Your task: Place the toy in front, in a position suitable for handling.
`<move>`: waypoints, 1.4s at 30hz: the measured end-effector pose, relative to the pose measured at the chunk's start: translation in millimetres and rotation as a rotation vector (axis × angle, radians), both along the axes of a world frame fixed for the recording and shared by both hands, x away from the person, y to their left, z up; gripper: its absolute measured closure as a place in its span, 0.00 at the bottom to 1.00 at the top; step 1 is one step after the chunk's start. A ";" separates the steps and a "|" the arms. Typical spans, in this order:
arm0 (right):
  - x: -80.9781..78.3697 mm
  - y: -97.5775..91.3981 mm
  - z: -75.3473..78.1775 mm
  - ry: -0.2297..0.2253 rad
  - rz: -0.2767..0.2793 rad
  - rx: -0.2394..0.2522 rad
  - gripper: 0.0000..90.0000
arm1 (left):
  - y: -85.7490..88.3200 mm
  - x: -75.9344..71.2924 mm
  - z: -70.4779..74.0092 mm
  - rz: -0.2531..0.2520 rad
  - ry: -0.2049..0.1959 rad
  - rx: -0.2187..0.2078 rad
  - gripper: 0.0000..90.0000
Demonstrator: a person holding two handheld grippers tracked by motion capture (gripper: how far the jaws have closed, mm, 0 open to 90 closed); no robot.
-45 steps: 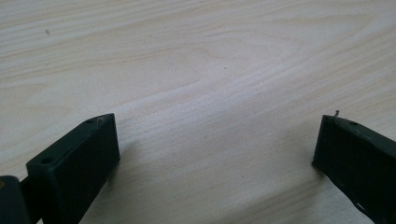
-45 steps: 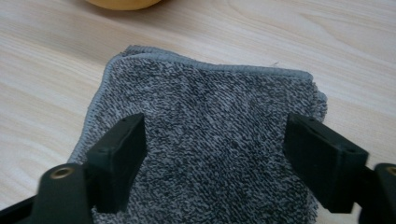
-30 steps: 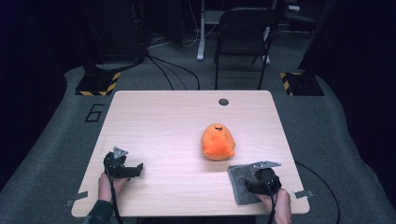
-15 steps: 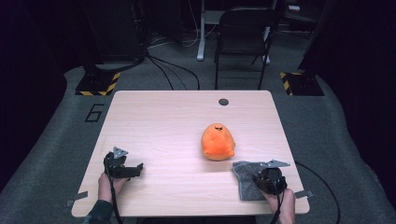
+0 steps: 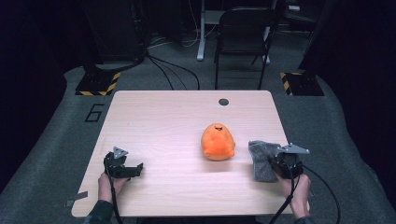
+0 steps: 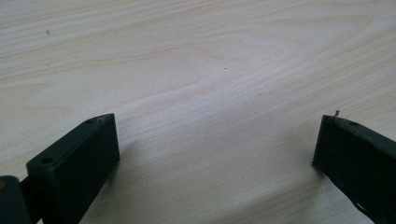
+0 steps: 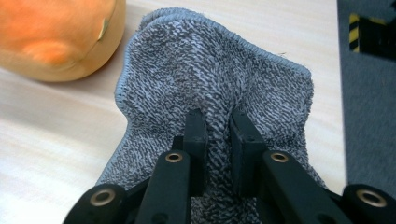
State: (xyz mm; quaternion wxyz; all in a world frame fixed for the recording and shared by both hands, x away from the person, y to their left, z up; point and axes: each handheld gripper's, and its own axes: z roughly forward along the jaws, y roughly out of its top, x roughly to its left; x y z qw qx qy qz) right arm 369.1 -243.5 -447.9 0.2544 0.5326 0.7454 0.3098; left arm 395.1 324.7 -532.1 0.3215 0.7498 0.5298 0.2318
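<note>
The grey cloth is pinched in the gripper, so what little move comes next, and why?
Probably lift the grey cloth a little higher. The right gripper is shut on a fold of it, but its lower part seems to touch the table, close beside the orange plush toy.

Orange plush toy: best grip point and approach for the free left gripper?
Grip the plush toy across its rounded body, low and wide, probably coming from its bare left side with the open left gripper. The grey cloth, pinched by the right gripper, lies close on its right.

A black chair (image 5: pixel 243 42) stands on grey floor (image 5: pixel 60 140) behind the table (image 5: pixel 163 121).
</note>
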 end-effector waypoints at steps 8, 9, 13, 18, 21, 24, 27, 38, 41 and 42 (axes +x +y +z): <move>42.8 -15.3 -12.0 0.024 -0.036 -0.011 0.87 | 0.0 0.0 0.0 0.000 0.000 0.001 0.00; 49.1 -16.0 -15.0 0.029 -0.028 -0.021 0.85 | 0.0 0.0 0.0 0.001 -0.001 0.000 0.00; 71.3 -11.5 -36.8 0.062 -0.046 -0.065 0.68 | -0.1 -0.1 0.1 0.001 0.000 0.003 0.00; 68.1 -9.4 -38.3 0.040 -0.045 -0.100 0.23 | 0.0 -0.6 0.1 0.005 -0.001 0.002 0.00; 47.7 -16.6 -22.1 0.024 -0.040 0.030 0.08 | 0.0 -0.9 0.1 -0.002 0.000 0.001 0.00; 21.0 -20.4 -15.5 0.030 -0.005 0.094 0.02 | 0.3 -0.8 0.3 -0.007 0.001 0.004 0.00; 2.1 -17.5 -19.4 0.056 0.043 0.101 0.00 | 0.3 -0.9 0.3 -0.007 0.002 0.004 0.00; -11.8 -12.3 -23.8 0.068 0.052 0.094 0.00 | -12.7 -3.2 13.5 0.009 0.014 -0.041 0.00; -9.6 -5.2 -20.8 0.064 0.070 0.080 0.00 | -15.2 -3.4 17.1 0.009 0.010 -0.044 0.01; -9.4 -3.4 -20.6 0.064 0.066 0.084 0.00 | -15.6 -3.2 19.0 0.010 0.009 -0.042 0.01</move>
